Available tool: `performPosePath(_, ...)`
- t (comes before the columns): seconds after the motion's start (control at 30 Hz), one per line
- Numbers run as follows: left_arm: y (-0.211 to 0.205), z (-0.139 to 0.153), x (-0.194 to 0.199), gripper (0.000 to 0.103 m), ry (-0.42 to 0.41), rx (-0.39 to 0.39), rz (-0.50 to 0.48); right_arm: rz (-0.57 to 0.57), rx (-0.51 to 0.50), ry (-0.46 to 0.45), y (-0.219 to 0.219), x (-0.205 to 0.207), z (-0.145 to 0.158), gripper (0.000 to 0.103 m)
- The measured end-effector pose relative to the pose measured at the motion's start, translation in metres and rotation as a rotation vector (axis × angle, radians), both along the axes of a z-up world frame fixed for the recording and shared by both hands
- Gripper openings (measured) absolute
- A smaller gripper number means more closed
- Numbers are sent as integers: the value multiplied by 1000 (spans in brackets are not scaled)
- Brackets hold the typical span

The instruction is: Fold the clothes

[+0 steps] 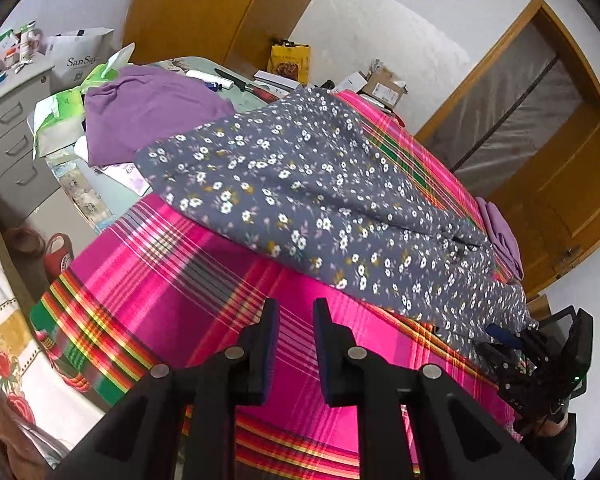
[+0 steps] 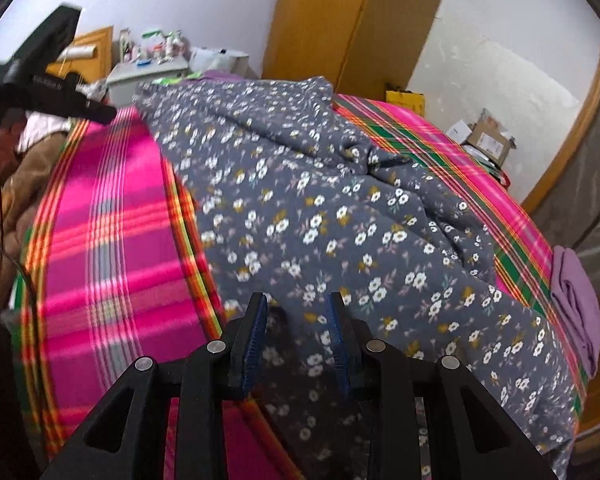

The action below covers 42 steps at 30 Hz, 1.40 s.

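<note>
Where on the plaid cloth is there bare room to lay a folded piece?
Bare plaid cloth lies between the floral garment and the striped near edge. A narrow strip beside the folded purple piece is tight. The table behind, holding the purple garment, is crowded.

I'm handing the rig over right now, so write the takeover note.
Left gripper: jaws open, empty, above bare pink plaid blanket.
Right gripper: jaws open, empty, over the near part of the grey floral garment.
Garment lies spread and rumpled across the blanket, unfolded. A folded purple piece sits at the blanket's right edge.
Left to do: grasp the floral garment, fold it.
</note>
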<state>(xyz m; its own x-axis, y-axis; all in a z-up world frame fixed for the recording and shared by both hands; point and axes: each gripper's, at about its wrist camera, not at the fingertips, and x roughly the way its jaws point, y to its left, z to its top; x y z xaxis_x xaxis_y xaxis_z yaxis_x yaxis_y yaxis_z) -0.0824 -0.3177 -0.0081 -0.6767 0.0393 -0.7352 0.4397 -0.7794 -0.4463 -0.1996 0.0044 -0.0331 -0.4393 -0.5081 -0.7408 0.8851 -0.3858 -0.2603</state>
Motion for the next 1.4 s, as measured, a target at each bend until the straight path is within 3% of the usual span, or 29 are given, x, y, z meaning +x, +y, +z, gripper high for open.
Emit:
performPosePath(0.17, 3, -2, -5, 17, -10, -4, 2, 0, 15, 52, -4, -6, -4, 27)
performPosePath(0.2, 3, -3, -5, 17, -13, -2, 5, 2, 15, 53, -5, -6, -4, 6)
performPosePath(0.23, 2, -3, -4, 17, -15, 0, 10, 4, 10, 51, -6, -6, -2, 3)
performPosePath(0.53, -18, 0, 6, 17, -2, 2, 77, 52, -162, 70, 6, 29, 61, 2)
performPosePath(0.73, -43, -1, 24, 17, 26, 30, 177, 125, -241, 28, 21, 70, 96, 2)
performPosePath(0.93, -68, -5, 39, 19, 43, 55, 270, 150, -68, -131, 16, 89, 40, 3)
performPosePath(1.03, -78, -8, 36, 22, 48, 53, 292, 122, -31, -170, 17, 88, 19, 6)
performPosePath(1.1, -85, -10, 32, 26, 63, 59, 299, 99, -29, -182, 17, 84, 15, 8)
performPosePath(1.2, -93, -15, 24, 29, 77, 58, 298, 96, -48, -162, 16, 84, 19, 32)
performPosePath(1.4, -104, -26, 11, 31, 78, 57, 315, 122, -52, -148, 15, 90, 16, 32)
